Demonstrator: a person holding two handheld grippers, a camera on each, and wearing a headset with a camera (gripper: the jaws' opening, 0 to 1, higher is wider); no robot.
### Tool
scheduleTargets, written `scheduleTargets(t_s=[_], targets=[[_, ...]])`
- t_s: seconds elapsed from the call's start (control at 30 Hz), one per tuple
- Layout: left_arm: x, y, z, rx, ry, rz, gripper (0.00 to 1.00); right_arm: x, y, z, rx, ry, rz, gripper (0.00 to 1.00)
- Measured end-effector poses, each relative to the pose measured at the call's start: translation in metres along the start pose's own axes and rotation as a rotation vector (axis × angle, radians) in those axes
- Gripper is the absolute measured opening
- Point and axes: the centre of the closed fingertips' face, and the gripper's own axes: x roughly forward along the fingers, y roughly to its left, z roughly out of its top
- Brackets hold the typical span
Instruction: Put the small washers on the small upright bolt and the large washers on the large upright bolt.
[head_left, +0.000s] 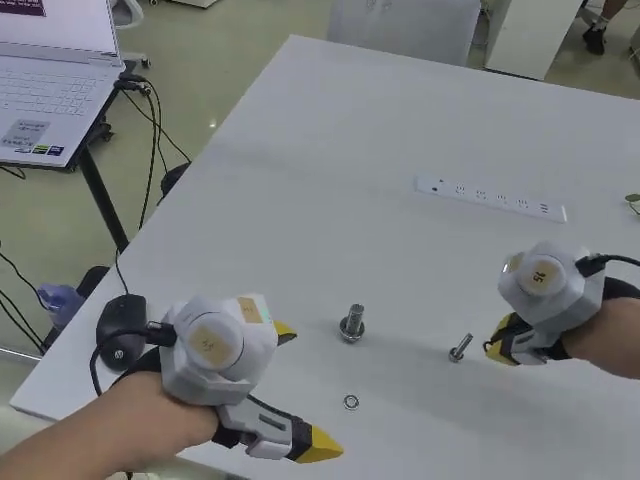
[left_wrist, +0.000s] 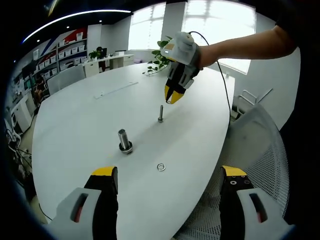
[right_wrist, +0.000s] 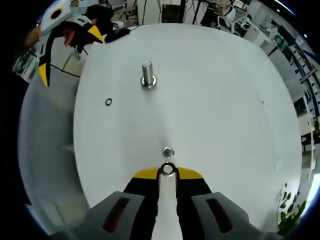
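Tool one, the right gripper (right_wrist: 168, 175): its jaws are pressing almost together and pinching a washer (right_wrist: 163, 169) flat between the yellow tips. In the head view this right gripper (head_left: 497, 347) is hovering low over the white table (head_left: 330, 180), at the person's right. Small upright bolt (right_wrist: 168, 151): it is standing on the table just beyond the held washer, apart from it, and in the right gripper view it is showing end-on; in the head view the small upright bolt (head_left: 460, 347) is standing just beside the gripper's tips. Large upright bolt (right_wrist: 147, 75): it is standing farther out on the table, well apart from the small one, with a wider collar at its foot; whether that is a washer or the bolt's head cannot be told. Loose washer (right_wrist: 108, 102): it is lying flat on the table, near the large bolt and touching neither bolt. Tool two, the left gripper (left_wrist: 169, 174): its jaws are standing wide apart and holding nothing, and the loose washer (left_wrist: 161, 166) is lying on the table ahead of them. Power strip (head_left: 490, 197): it is lying across the far side of the table. Laptop (head_left: 50, 80): it is sitting open on a stand beyond the table's left edge.
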Motion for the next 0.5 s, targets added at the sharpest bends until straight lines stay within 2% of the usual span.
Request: scheduleTargets(t_s=[0.13,0.23,0.5], targets=[[0.0,0.0,0.0,-0.007,-0.003,-0.002,0.84,0.0,-0.004,0.01,-0.006,-0.007,0.002,0.12],[0.0,0.001,0.0,-0.011,-0.005,-0.002,0.84,0.002,0.0,0.017,-0.011,-0.011,0.016,0.12],[-0.002,0.004,-0.002,-0.015,-0.001,0.003,0.84,0.012,0.003,0.017,-0.008,0.013,0.034,0.12]])
